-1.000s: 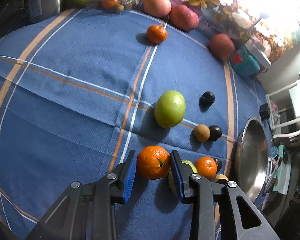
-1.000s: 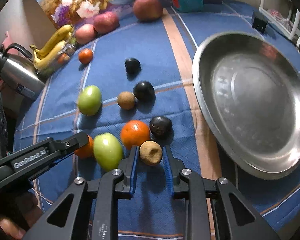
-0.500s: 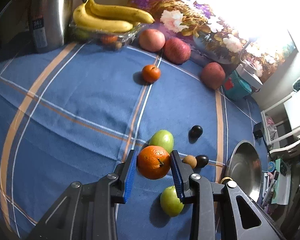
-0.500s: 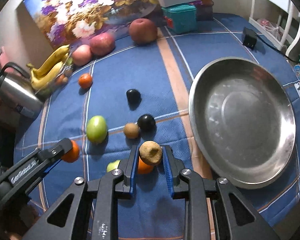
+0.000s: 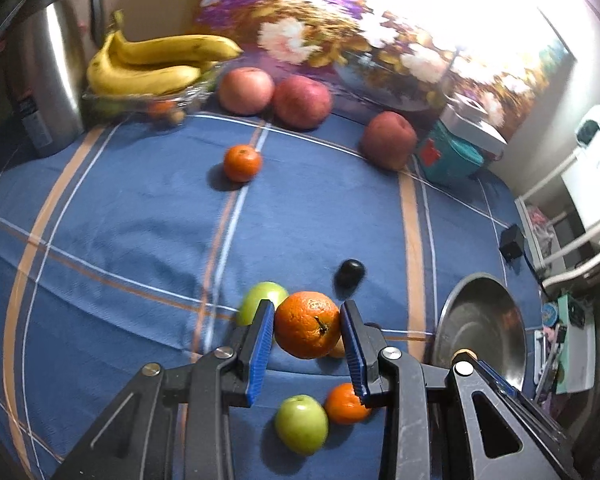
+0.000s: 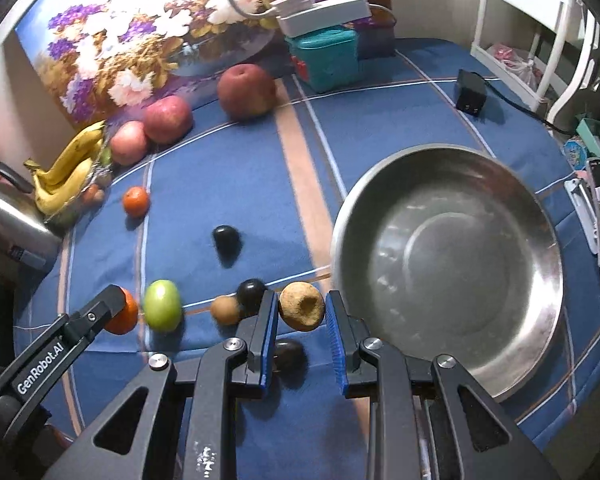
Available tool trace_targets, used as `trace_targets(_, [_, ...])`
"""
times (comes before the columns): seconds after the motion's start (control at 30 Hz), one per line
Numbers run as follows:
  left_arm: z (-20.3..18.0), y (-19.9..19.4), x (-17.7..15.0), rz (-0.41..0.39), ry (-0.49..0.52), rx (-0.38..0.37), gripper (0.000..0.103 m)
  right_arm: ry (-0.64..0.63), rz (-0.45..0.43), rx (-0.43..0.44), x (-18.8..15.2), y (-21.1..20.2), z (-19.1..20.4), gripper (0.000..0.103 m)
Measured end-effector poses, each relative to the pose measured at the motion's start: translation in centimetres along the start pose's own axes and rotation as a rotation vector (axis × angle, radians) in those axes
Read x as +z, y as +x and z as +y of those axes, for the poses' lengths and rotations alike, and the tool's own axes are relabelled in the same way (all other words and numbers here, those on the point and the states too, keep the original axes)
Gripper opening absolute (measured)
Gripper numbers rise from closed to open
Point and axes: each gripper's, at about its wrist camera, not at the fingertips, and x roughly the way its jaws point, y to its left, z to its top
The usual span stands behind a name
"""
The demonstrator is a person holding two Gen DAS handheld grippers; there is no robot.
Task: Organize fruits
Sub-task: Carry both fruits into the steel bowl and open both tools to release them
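Carrying two fruits at once, I am judging the sorting as barely begun. My left gripper (image 5: pixel 307 330) is clamping a round, dimpled orange (image 5: pixel 307 324) between its blue pads, clear of the blue checked tablecloth (image 5: pixel 140 216). My right gripper (image 6: pixel 302 314) is pinching a small, rough brown fruit with a dented end (image 6: pixel 302 306), and it is hanging just left of the rim of the wide stainless-steel bowl (image 6: pixel 540 320).

That bowl is lying to the right of both claws and, as far as I am seeing, holds nothing yet, so no fruit has been delivered.

Loose fruit is lying around the claws:
- Under the left claw, a green apple (image 5: pixel 301 424) is touching a smaller orange mandarin (image 5: pixel 346 404).
- Behind the left claw's left finger, a second green apple (image 5: pixel 256 300) is peeking out.
- Beyond the right claw, a small brown kiwi-like fruit (image 6: pixel 225 309) is sitting against a dark round plum (image 6: pixel 251 290); another dark fruit (image 6: pixel 226 240) is lying farther out, and a third (image 6: pixel 288 354) is showing between the fingers, underneath.
- Far ahead, a lone mandarin (image 5: pixel 242 162) and three large reddish apples (image 5: pixel 302 100) are waiting near the yellow bananas (image 5: pixel 148 64).

Judging by this, nearly everything is left to do, and I am guessing the brown fruit is nearest to being dropped.
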Motion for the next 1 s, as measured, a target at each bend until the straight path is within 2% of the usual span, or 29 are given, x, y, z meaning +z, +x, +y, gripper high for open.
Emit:
trace_targets(0.5, [-10.1,1.2,-2.2,0.045,0.262,-0.045,0.036,0.135,-0.026,-0.167,0.9,-1.7,-7.2,0.025])
trace_targets(0.73, [-14.7,2.5,-3.5,0.051,0.383,-0.063,0.036,0.206,-0.027,-0.21,0.5,-1.8,-10.5,0.025])
trace_targets(1.0, [-16.1,4.8,-4.7,0.077,0.43,-0.065,0.036,0.257,-0.002,-0.243,-0.1,-1.4,-13.3,0.025])
